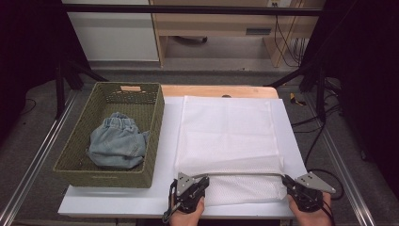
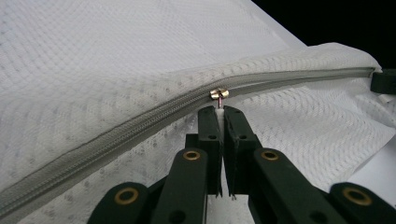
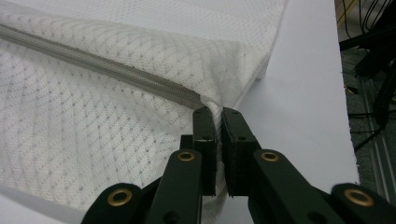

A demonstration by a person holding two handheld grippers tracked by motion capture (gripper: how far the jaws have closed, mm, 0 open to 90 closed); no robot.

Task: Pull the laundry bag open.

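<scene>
1. left gripper is seen clamped on the small brass zipper pull of the white mesh laundry bag, its black jaws drawn nearly together around the tab.
2. right gripper is closed on the bag's corner fabric at the end of the grey zipper, so the seam is held taut between the two hands.
3. the bag is laid flat on the white board at the near edge of the table, its zipper running along the side closest to the person.
4. the mesh is judged light, soft and limp; it will bunch and slide unless the far end is anchored, and the pull is small and easily slipped from.
5. a woven olive-green basket holding crumpled light-blue denim shorts is set just left of the bag, apart from it.
6. nothing is seen lying across the zipper's line; the basket wall is near the left hand's side.
</scene>
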